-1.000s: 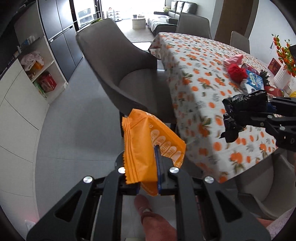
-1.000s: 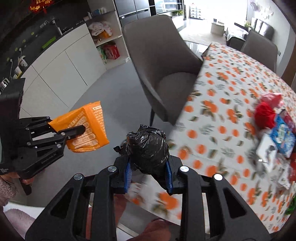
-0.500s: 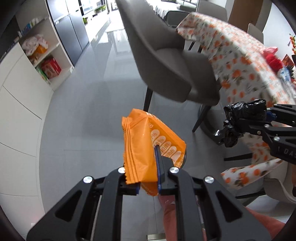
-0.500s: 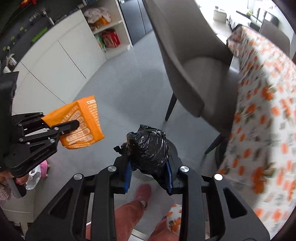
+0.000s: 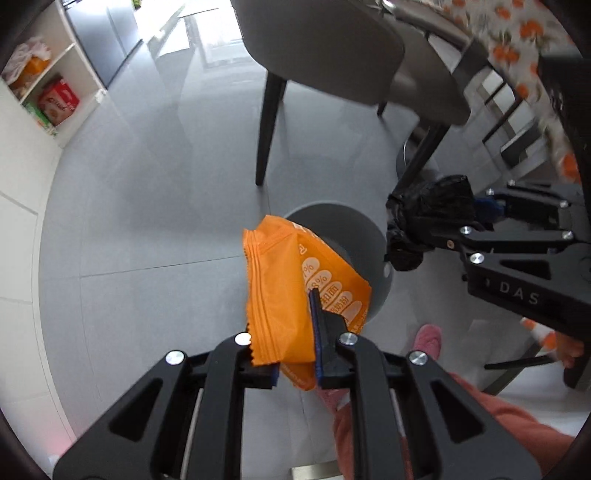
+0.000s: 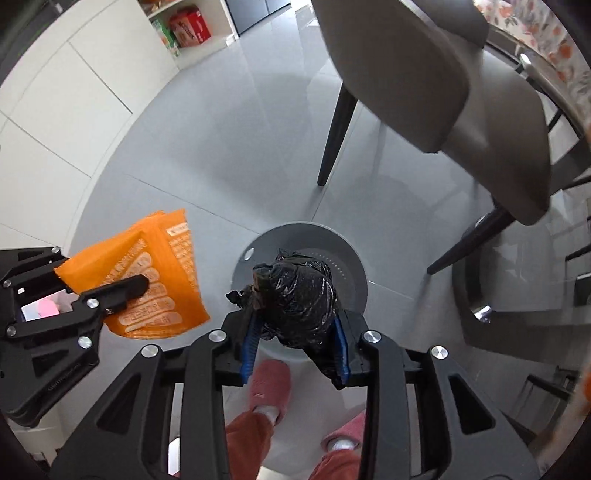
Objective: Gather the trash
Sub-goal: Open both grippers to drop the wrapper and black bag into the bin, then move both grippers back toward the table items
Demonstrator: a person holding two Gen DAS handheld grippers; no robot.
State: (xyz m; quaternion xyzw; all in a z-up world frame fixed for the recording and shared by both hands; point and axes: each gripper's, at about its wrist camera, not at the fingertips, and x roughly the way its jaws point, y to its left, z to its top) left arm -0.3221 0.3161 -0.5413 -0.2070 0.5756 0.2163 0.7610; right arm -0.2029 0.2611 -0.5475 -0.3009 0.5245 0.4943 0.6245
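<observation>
A grey tiled floor (image 6: 229,155) fills both views, with white cabinets (image 6: 66,110) along one side and a shelf holding a red box (image 6: 190,29). A grey upholstered chair (image 6: 417,74) on dark legs stands beside a table draped in an orange-patterned cloth (image 5: 517,33). Below both grippers sits a round grey bin (image 6: 351,266) with its lid closed; it may carry a small hole near the rim, though the fisheye makes that hard to confirm.

The left gripper (image 5: 295,343) points steeply down and is clamped narrowly on an orange snack wrapper (image 5: 280,288), which stands up between its 2 blue-lined pads over the bin's near edge. The right gripper (image 6: 295,343) also points down, with a knotted black trash bag (image 6: 299,295) between its pads directly above the bin lid; its jaws are opening, and the bag still looks touched by both blue pads. The 2 grippers are near each other but apart.

At the bottom edge, the person's rust-coloured trouser legs (image 6: 247,435) and pink slippers (image 6: 269,380) stand just beside the bin.
</observation>
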